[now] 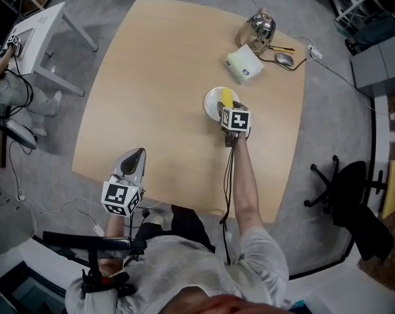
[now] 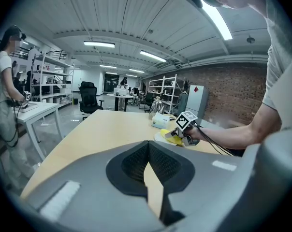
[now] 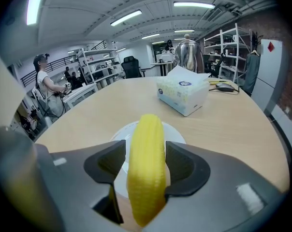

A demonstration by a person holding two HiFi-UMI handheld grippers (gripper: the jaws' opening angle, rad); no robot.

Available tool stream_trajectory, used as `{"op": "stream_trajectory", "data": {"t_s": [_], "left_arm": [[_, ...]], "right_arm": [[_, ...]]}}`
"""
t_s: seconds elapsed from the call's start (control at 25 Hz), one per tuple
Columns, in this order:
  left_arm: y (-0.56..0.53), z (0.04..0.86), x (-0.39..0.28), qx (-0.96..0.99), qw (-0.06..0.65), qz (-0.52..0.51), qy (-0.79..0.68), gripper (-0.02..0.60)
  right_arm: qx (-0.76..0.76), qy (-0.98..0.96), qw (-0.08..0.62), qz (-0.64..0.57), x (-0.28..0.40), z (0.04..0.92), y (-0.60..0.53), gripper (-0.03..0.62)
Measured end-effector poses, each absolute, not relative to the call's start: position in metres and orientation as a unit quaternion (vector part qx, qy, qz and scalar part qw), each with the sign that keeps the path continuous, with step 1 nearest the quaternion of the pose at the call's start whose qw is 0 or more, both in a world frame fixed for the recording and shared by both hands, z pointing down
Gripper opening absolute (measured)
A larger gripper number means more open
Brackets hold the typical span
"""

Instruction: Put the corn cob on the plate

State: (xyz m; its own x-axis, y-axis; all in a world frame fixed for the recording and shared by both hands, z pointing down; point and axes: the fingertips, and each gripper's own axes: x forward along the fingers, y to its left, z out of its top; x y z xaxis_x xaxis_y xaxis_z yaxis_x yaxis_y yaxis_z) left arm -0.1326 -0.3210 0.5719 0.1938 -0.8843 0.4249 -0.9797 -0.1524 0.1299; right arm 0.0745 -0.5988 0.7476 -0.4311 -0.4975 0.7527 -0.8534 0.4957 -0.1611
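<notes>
The corn cob (image 3: 146, 178) is flanked over the plate (image 3: 176, 133) by the right gripper's (image 3: 145, 151) parted jaws, while the left gripper (image 2: 148, 151) is closed on nothing.

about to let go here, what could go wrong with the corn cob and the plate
1. The corn cob has its near end hanging past the plate rim, toward the right tongs, so it may tip off.
2. One side of the tongs seems to touch it, so pulling back could drag it.
3. It is round and could roll off the small plate.

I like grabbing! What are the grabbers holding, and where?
Nothing. The corn cob lies loose between the open jaws of the right gripper; the left gripper is shut, empty.
</notes>
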Motion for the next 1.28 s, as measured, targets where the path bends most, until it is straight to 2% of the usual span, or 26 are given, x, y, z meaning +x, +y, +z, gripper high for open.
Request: {"op": "stream_trajectory", "data": {"t_s": [0.6, 1.28], "left_arm": [[-0.318, 0.568, -0.132, 0.761, 0.166, 0.112, -0.617, 0.020], [-0.232, 0.497, -0.147, 0.769, 0.123, 0.072, -0.623, 0.020]], "right_arm": [[0.441, -0.804, 0.304, 0.258, 0.081, 0.727, -0.596, 0.261], [0.464, -0.823, 0.248, 0.215, 0.085, 0.621, -0.504, 0.245]]}}
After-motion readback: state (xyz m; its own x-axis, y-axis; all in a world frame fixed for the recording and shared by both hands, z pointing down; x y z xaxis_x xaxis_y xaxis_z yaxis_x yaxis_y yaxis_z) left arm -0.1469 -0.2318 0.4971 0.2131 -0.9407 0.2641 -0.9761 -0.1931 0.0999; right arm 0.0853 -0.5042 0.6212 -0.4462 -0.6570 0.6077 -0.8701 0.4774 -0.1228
